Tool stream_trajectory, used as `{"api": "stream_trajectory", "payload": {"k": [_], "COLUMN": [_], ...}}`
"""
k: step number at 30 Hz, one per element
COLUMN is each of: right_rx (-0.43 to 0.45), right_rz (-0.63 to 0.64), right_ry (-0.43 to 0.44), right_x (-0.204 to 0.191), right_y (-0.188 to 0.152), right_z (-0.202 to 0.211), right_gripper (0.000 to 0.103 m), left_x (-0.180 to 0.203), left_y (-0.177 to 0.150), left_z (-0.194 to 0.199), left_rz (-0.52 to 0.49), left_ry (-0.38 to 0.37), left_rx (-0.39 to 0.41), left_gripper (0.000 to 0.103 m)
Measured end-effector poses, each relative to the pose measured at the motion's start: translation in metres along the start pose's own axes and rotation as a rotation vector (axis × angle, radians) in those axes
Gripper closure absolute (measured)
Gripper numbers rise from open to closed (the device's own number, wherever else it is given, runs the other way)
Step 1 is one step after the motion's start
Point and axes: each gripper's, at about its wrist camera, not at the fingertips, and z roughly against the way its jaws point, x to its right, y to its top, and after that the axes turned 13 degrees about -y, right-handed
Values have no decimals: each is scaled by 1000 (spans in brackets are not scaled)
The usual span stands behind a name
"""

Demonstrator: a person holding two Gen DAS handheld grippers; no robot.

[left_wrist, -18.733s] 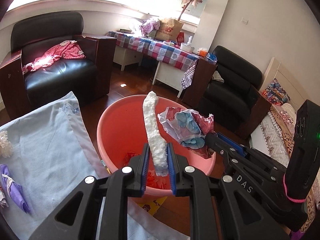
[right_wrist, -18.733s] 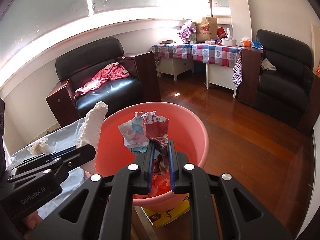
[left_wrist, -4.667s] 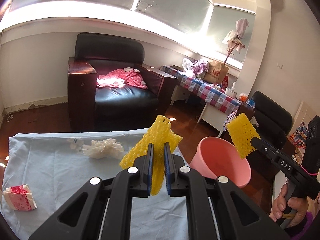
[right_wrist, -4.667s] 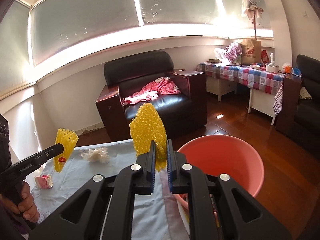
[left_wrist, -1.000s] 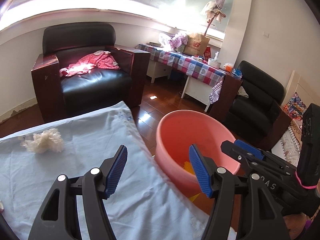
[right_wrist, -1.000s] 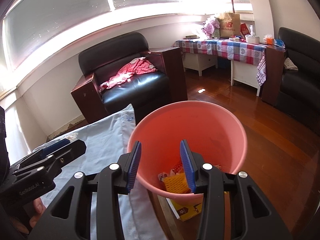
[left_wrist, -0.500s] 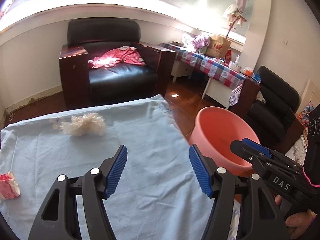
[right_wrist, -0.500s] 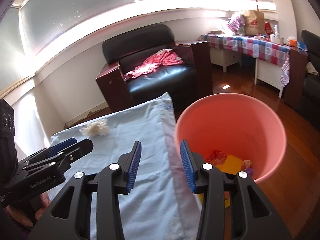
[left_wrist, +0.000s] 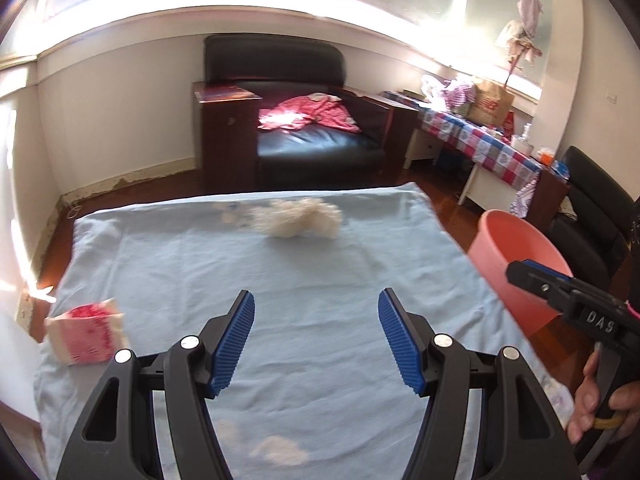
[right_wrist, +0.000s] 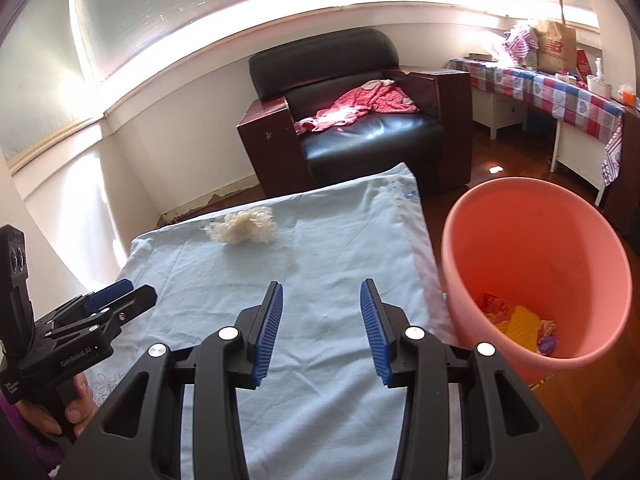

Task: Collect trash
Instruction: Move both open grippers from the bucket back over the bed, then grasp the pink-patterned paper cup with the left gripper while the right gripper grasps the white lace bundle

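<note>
My left gripper [left_wrist: 316, 338] is open and empty above a table covered with a light blue cloth [left_wrist: 304, 280]. A cream fluffy wad [left_wrist: 298, 218] lies at the table's far side, also in the right wrist view [right_wrist: 244, 226]. A red and white paper packet [left_wrist: 86, 330] lies at the table's left edge. My right gripper [right_wrist: 322, 330] is open and empty over the cloth [right_wrist: 320, 264], left of the pink bucket [right_wrist: 532, 240]. The bucket holds yellow foam netting [right_wrist: 520, 326] and other wrappers. The bucket also shows at the right in the left wrist view [left_wrist: 516, 248].
A black armchair [left_wrist: 300, 136] with a pink garment stands beyond the table. A desk with a checked cloth [right_wrist: 560, 96] stands at the right on the wooden floor. A second black chair [left_wrist: 592, 216] stands behind the bucket.
Both grippers have swung left from the bucket toward the table. The fluffy wad and the packet are now nearer the middle of the left view. Both stay open and empty.
</note>
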Motion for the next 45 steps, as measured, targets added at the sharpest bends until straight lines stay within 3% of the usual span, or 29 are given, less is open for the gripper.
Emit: {"api": "stream_trajectory", "payload": {"k": [13, 19, 25, 32, 34, 39, 45], "right_rx": [-40, -63, -82, -102, -110, -120, -114], "right_rz": [80, 85, 113, 139, 138, 159, 186], "right_ry": [52, 59, 60, 54, 56, 62, 85], "right_x": [-45, -56, -69, -75, -77, -86, -97], "right_y": [-7, -8, -9, -10, -10, -9, 2], "right_z": [-15, -22, -28, -33, -37, -43, -56], "right_gripper": [62, 62, 62, 62, 62, 62, 62], "left_x": [-117, -155, -173, -187, -186, -179, -174], "left_y": [-17, -23, -32, -31, -31, -32, -33], "left_z": [53, 59, 40, 42, 38, 32, 33], "left_rz": [120, 66, 27, 82, 92, 114, 158], "left_ry": [231, 241, 247, 180, 160, 122, 94], "left_rx": [30, -40, -118, -80, -96, -98, -69], "left_gripper": [40, 38, 37, 37, 41, 79, 96]}}
